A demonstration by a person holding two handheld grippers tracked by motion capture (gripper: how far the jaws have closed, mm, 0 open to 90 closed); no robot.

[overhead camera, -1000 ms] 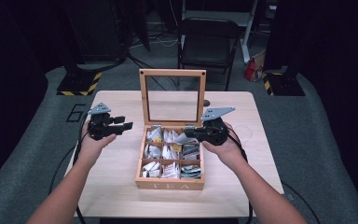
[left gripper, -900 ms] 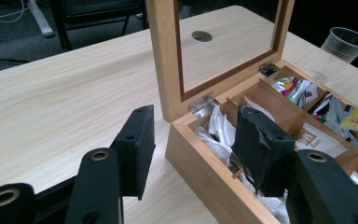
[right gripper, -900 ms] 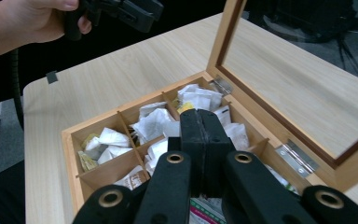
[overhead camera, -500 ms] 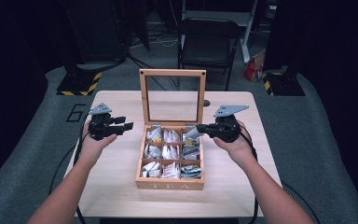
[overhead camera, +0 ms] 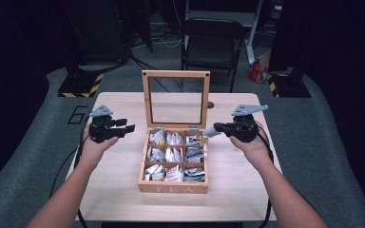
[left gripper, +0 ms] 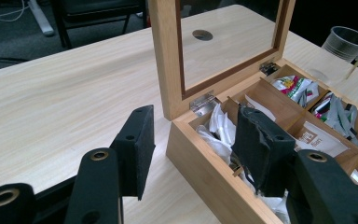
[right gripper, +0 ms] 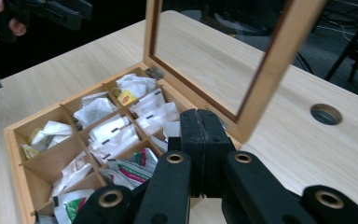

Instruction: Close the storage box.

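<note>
Leftmost, the left gripper (overhead camera: 126, 129) is held above the wooden table (overhead camera: 123, 190) just beside the tea box (overhead camera: 173, 189), its jaws spread wide with nothing between them; in the left gripper view they frame the box's near corner. At the middle, the tea box stands open, its glass-paned lid (overhead camera: 176, 99) upright, and its compartments hold tea packets (overhead camera: 173, 154). To the right, the right gripper (overhead camera: 215, 129) hovers at the box's back right corner, jaws pressed together on a small white tea packet (overhead camera: 209, 131) that sticks out toward the box. A clear plastic cup (left gripper: 346, 43) stands beyond the box.
</note>
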